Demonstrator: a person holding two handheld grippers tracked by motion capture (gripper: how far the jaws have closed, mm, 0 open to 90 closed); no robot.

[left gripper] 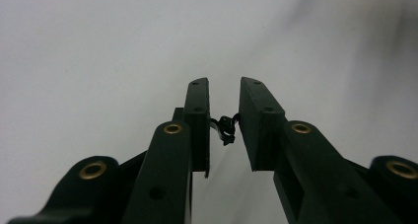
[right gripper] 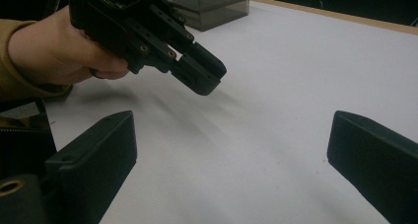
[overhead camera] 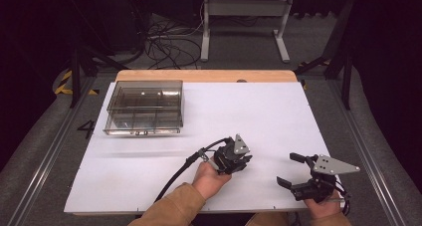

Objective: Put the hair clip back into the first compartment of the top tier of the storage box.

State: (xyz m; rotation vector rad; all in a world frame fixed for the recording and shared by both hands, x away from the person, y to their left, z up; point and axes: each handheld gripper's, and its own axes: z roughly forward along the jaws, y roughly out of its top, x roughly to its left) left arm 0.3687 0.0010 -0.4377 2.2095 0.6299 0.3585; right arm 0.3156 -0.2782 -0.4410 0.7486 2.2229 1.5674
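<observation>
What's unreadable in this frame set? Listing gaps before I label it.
- Clear box: contents too small and glare-washed in the high view; cut off by the top edge in the right gripper view.
- Small black item between the left gripper jaws: too tiny to identify; contact unclear.
- Right gripper: jaw tips cropped by frame edges.

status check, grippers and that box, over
Left gripper nearly shut, nothing gripped. Right gripper open, empty. Clear plastic box far left on the table, untouched. Nothing in the way.
</observation>
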